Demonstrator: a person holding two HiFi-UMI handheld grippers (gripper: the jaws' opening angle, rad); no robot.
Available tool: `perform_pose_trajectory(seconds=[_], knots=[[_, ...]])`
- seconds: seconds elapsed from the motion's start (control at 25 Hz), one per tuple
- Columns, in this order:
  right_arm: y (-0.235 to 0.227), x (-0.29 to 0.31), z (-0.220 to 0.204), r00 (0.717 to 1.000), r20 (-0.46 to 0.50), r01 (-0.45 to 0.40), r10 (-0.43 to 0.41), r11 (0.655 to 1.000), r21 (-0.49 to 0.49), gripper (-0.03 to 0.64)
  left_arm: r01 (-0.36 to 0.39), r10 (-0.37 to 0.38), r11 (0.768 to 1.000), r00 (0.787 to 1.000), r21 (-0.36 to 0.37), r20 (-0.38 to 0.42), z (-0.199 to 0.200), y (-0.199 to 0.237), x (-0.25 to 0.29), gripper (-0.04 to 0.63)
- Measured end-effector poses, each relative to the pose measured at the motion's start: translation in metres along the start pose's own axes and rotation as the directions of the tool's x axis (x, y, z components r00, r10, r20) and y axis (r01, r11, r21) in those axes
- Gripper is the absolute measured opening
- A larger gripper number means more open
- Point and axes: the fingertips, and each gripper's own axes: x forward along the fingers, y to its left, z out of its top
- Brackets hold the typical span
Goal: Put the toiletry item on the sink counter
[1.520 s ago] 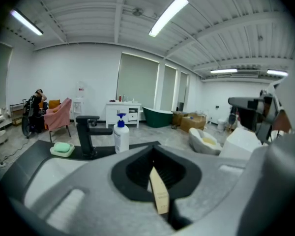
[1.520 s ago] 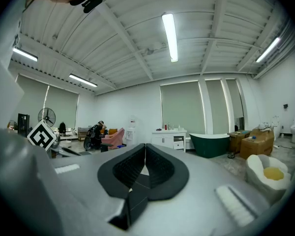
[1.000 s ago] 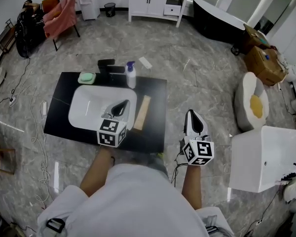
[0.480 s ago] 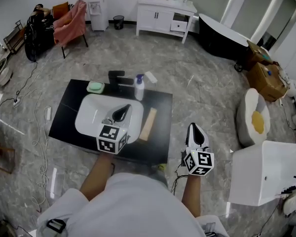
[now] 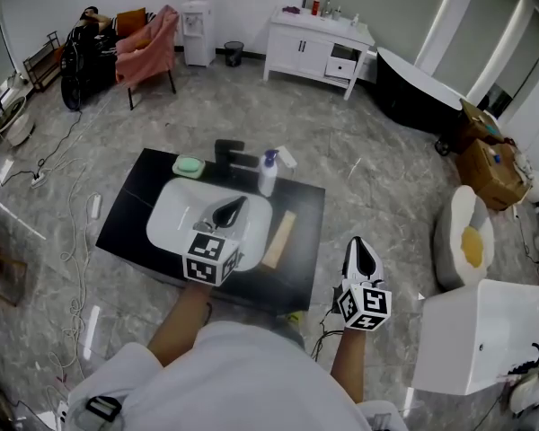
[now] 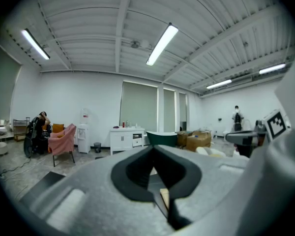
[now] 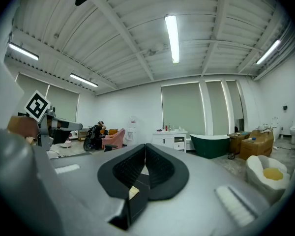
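A black sink counter [image 5: 135, 209] with a white basin [image 5: 175, 218] stands on the floor below me. On it are a white spray bottle [image 5: 268, 174] with a blue top, a green soap dish [image 5: 189, 165], a black faucet [image 5: 229, 153] and a beige flat strip [image 5: 278, 239]. My left gripper [image 5: 236, 204] hovers over the basin, jaws shut and empty; its tips [image 6: 154, 149] meet. My right gripper [image 5: 357, 241] hangs right of the counter over the floor, also shut and empty [image 7: 145, 147].
A white cabinet [image 5: 319, 39] and a dark bathtub [image 5: 422, 83] stand at the back. A chair with pink cloth [image 5: 148, 39] is back left. A white box [image 5: 476, 330], a round white-yellow cushion [image 5: 463, 232] and cardboard boxes [image 5: 490, 155] stand right. Cables [image 5: 76, 241] lie left.
The head view has tipped up, so the counter sits lower in the frame and more of the back wall shows. Both grippers stay shut and in nearly the same places.
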Motion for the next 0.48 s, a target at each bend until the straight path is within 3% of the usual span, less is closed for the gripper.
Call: perform_pose_trajectory(seconds=[0.48], knots=[[0.0022,0.0012,0.0069,1.0,0.015,0.006,-0.006,1.0,-0.006,0.005,-0.009,0.009,1.0,1.0,0.005,0.022,0.0088,0.0053,-0.0056,-0.002]])
